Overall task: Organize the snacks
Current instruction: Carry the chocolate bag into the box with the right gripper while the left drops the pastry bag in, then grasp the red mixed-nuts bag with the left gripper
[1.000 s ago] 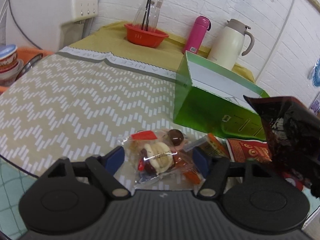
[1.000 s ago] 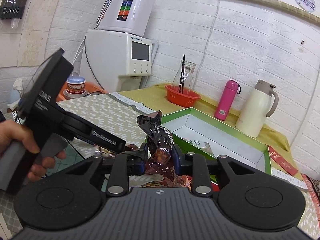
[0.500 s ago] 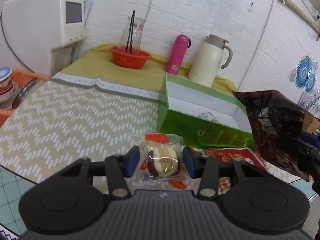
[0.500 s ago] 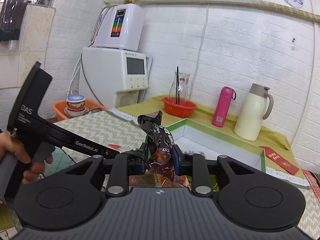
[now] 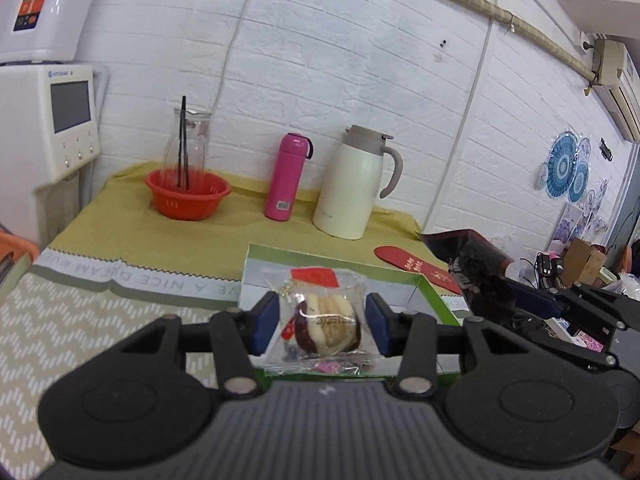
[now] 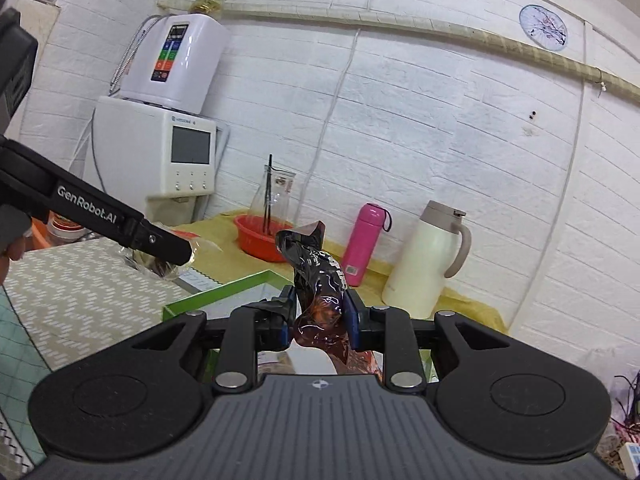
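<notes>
Fingers [image 5: 267, 322] apparently pinch clear snack packet [image 5: 326, 316] between them.

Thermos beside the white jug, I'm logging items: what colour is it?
Pink thermos; clearest in the left wrist view.

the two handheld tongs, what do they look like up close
Both tongs, left and right, are matte black plastic with blue pads on the fingertips, round discs either side, silver pivot screws and a ribbed grey base. White "GenRobot.AI" lettering runs along the left one's side.
</notes>
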`<state>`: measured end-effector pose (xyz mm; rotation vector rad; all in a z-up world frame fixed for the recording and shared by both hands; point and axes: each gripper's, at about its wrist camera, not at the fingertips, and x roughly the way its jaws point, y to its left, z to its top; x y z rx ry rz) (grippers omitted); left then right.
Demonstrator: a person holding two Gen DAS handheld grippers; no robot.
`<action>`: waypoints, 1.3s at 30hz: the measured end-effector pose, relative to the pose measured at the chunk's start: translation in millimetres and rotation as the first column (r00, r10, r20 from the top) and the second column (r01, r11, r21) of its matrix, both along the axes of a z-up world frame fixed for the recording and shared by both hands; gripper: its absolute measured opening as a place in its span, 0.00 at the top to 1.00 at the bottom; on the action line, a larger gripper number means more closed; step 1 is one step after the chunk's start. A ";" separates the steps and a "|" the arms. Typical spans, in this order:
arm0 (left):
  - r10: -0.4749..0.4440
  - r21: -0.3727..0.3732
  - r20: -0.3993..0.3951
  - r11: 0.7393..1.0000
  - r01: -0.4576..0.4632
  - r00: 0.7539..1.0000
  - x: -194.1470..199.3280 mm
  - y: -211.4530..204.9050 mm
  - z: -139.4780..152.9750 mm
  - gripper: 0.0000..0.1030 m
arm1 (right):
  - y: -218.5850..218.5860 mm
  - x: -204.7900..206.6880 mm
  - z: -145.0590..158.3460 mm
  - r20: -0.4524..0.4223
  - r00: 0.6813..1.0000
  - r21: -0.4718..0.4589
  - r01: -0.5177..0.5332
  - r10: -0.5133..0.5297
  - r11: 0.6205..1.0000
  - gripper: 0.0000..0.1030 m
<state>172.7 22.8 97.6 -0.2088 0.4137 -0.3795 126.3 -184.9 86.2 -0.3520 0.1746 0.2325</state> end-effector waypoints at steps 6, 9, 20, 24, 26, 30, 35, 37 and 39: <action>-0.005 -0.003 -0.040 1.000 0.004 0.999 43.5 -19.6 -10.1 0.56 | 1.0 36.3 -18.5 0.011 0.999 -0.099 0.047 -0.046 0.994 0.57; -0.010 -0.006 -0.071 1.000 0.009 0.997 63.4 -25.2 -20.2 0.56 | 2.0 52.1 -28.4 -0.005 0.999 -0.134 0.048 -0.049 0.990 0.57; -0.015 0.005 -0.097 1.000 0.016 0.995 88.0 -34.6 -45.0 0.37 | -0.6 86.1 -59.7 -0.140 0.990 -0.154 0.008 -0.030 0.988 0.42; 0.074 0.031 0.002 0.997 -0.074 0.997 74.5 -36.6 -37.4 0.00 | 0.3 71.4 -62.5 -0.067 0.998 -0.179 0.006 -0.018 0.984 0.00; 0.101 0.044 0.015 0.994 -0.102 0.995 70.0 -37.0 -33.6 0.00 | 1.4 65.5 -61.4 -0.052 0.999 -0.191 0.004 -0.014 0.982 0.00; 0.098 0.035 0.018 0.995 -0.098 0.995 59.8 -32.8 -27.5 0.00 | -1.6 56.9 -56.4 -0.076 0.997 -0.152 -0.001 -0.011 0.988 0.00; 0.093 0.049 0.032 0.994 -0.094 0.995 37.7 -30.1 -17.7 0.00 | -7.5 38.0 -43.2 -0.106 0.994 -0.059 -0.003 -0.004 0.998 0.00; 0.094 0.062 0.031 0.993 -0.096 0.995 26.7 -30.8 -14.4 0.00 | -9.2 27.7 -35.3 -0.114 0.993 -0.030 0.004 -0.007 1.000 0.00; 0.090 0.077 0.036 0.993 -0.093 0.995 12.0 -31.1 -11.4 0.00 | -11.5 14.4 -28.0 -0.108 0.994 -0.002 -0.002 0.002 1.000 0.00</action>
